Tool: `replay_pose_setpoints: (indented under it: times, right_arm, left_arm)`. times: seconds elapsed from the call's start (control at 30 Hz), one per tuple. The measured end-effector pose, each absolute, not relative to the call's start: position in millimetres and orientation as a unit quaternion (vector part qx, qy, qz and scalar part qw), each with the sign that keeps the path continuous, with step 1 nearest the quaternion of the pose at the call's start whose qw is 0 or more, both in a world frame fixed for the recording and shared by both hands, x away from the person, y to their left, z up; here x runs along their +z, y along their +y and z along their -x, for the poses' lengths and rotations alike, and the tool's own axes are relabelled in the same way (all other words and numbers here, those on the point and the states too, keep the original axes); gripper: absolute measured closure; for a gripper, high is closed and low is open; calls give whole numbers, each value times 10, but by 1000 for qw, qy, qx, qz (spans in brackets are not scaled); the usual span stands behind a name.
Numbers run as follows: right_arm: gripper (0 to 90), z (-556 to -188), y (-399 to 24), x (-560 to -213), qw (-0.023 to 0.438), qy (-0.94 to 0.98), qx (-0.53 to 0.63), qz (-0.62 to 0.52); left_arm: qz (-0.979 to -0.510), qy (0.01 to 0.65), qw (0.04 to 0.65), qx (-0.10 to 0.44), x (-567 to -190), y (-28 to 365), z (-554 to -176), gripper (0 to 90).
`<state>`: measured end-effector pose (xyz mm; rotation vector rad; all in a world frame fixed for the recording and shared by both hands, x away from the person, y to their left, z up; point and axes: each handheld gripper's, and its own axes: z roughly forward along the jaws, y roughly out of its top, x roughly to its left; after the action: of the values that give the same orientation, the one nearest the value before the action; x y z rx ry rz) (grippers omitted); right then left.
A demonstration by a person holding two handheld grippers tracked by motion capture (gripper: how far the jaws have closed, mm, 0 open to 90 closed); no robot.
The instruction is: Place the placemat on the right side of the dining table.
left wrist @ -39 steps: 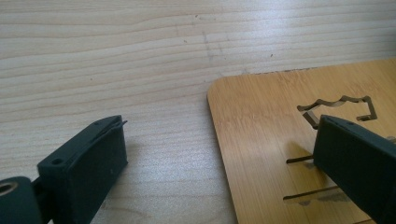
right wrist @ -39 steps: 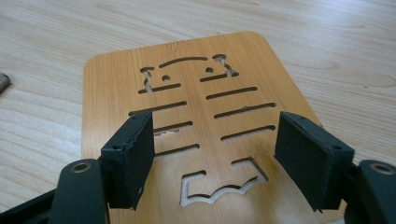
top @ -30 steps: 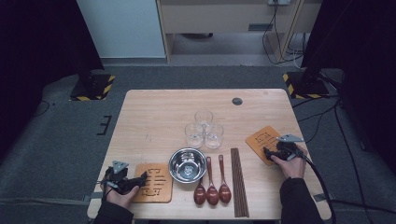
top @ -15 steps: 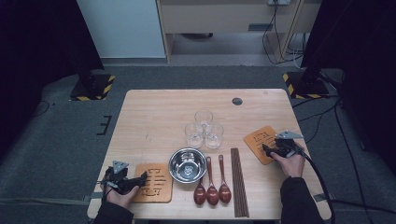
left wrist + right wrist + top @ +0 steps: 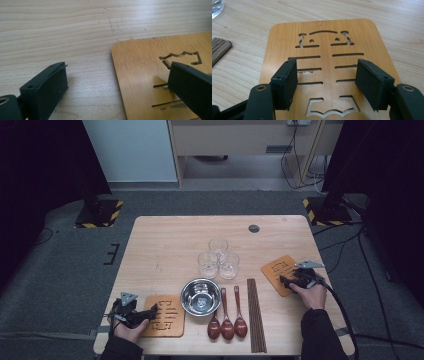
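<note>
Jaws of right gripper just reopening, parted above right coaster, left gripper parted, hands unmoved

Wooden table with tableware grouped near its front edge. Three clear glasses stand in a tight cluster at mid-table, touching or nearly so. Just in front of them sits a steel bowl. Three dark wooden spoons lie side by side, bowls toward the front edge. Dark chopsticks lie bundled beside the spoons. A small dark disc is set near the far edge.
</note>
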<state>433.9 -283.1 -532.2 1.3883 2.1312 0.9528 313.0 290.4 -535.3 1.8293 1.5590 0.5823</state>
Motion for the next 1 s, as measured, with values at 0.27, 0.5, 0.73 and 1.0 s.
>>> replay_pose_setpoints:
  times: [0.27, 0.5, 0.73, 1.0]
  right_arm:
    - [342, -4299, -2871, -5306, 198, 781, 341, -484]
    - [337, -4270, -2802, -5338, 225, 760, 339, -506]
    - [337, -4264, -2751, -5370, 259, 720, 334, -550]
    - [337, -4291, -2675, -5371, 284, 677, 315, -602]
  left_arm:
    - [-699, 595, 328, 222, -5353, 2904, -3130, 16]
    - [-699, 595, 328, 223, -5353, 2904, -3130, 16]
    - [-699, 595, 328, 222, -5353, 2904, -3130, 16]
    - [-699, 595, 328, 223, -5353, 2904, -3130, 16]
